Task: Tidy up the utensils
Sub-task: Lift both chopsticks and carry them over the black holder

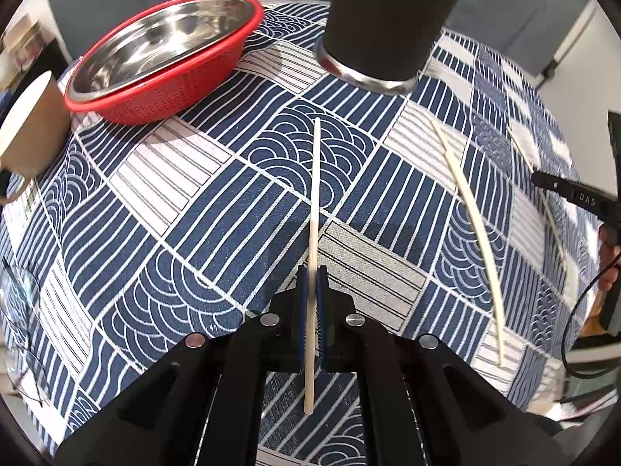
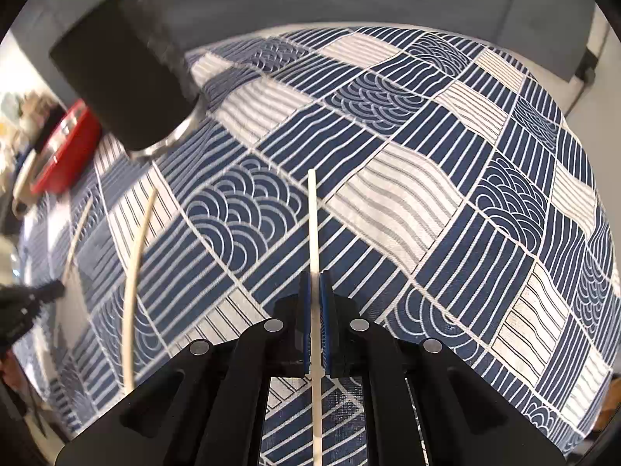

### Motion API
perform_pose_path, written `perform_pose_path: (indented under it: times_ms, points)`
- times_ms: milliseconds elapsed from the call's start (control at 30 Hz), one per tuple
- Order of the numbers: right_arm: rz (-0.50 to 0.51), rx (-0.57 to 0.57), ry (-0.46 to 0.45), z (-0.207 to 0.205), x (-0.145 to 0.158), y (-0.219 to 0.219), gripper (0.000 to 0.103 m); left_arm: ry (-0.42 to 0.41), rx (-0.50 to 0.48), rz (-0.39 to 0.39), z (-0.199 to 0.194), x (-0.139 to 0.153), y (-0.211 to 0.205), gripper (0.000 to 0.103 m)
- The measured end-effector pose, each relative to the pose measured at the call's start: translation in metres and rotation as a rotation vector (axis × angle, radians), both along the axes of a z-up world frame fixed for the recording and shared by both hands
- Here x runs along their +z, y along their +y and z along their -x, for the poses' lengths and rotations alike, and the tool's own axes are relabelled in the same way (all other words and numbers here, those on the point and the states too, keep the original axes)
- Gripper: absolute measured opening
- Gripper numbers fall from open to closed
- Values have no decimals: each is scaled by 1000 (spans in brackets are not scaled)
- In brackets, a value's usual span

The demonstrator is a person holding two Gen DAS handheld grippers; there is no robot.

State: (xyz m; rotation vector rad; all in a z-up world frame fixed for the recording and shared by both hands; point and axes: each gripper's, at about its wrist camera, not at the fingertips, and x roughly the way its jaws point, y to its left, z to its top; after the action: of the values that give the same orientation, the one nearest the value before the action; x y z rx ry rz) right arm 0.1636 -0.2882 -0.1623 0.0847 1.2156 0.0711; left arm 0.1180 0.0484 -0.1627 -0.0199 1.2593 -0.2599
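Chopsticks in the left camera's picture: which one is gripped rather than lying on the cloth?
The middle chopstick, clamped upright between the left tongs. The other chopstick lies loose on the patterned tablecloth, off to the right.

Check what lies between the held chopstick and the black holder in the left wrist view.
Only bare patterned tablecloth separates the chopstick tip from the black holder, seen from the left wrist.

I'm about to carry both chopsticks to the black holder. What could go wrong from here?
1. Each hand-held gripper, left and right, pinches its chopstick on a short stretch, so either could pivot or slip.
2. The black holder is tall and narrow; a long stick could knock it.
3. Two loose chopsticks lie on the tablecloth between the grippers and could be swept aside.
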Motion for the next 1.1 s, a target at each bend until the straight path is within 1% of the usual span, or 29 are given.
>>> perform_pose_path:
  times_ms: [167, 233, 300, 467, 633, 833, 1100]
  points:
    - [-31, -27, -57, -11, 23, -8, 4, -38, 25, 39, -4, 18, 7, 4]
    - [-42, -37, -84, -19, 33, -10, 4, -60, 47, 79, -8, 29, 13, 4]
    - [-52, -44, -127, -28, 47, -9, 4, -85, 62, 107, -12, 41, 16, 4]
    - [-75, -28, -236, -47, 85, -2, 4, -156, 76, 126, -28, 72, 18, 4]
    - [-92, 6, -332, -65, 123, 12, 4, -239, 78, 129, -47, 103, 21, 5]
    - [-114, 66, -451, -71, 160, 24, 4, -315, 62, 118, -71, 135, 18, 5]
    - [-147, 114, -546, -85, 190, 39, 4, -410, 36, 114, -104, 174, 4, 5]
